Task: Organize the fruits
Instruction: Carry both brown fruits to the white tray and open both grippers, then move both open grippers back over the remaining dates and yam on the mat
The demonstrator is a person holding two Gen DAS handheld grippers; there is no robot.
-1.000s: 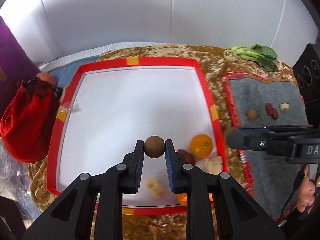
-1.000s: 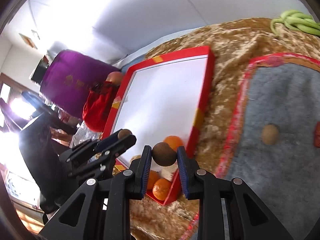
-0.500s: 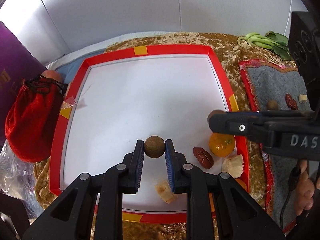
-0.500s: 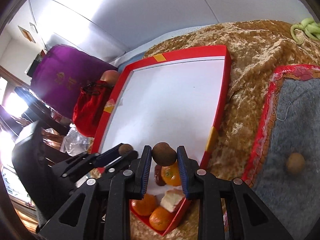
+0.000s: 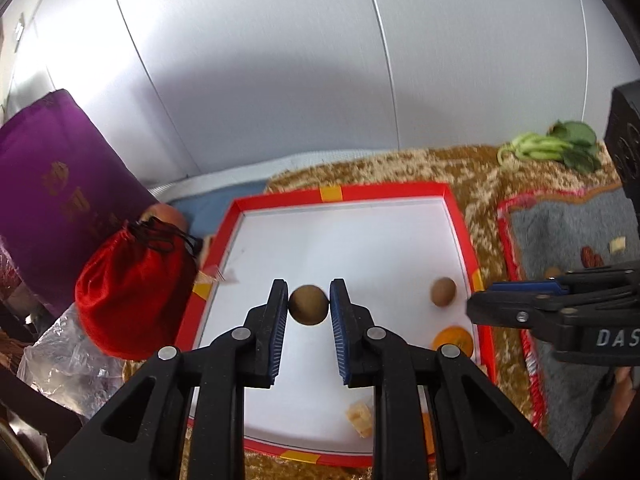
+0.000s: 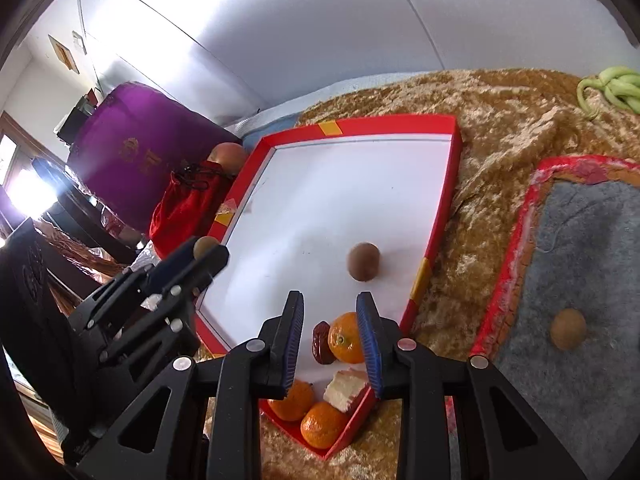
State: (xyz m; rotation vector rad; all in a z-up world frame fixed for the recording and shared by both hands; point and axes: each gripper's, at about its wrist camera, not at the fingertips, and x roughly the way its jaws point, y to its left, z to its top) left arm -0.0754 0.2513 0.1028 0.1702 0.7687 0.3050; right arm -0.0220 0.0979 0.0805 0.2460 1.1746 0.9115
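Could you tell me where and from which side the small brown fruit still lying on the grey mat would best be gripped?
The brown fruit on the grey mat is a small near-round ball lying alone on flat felt, nothing touching it. I would come from above and close the open right gripper across its widest middle, one pad on each side. It may roll, so centre the pads first.

Daylight floods both fisheye views, flaring hardest at the left edge of the right wrist view.

The white wall (image 5: 280, 80) glares at upper left; a window (image 6: 24, 192) blows out at the left edge. The brown fruit (image 5: 308, 305) held at centre frame is slightly motion-blurred. Straight lines bow, corners vignette black, shadows stay soft.
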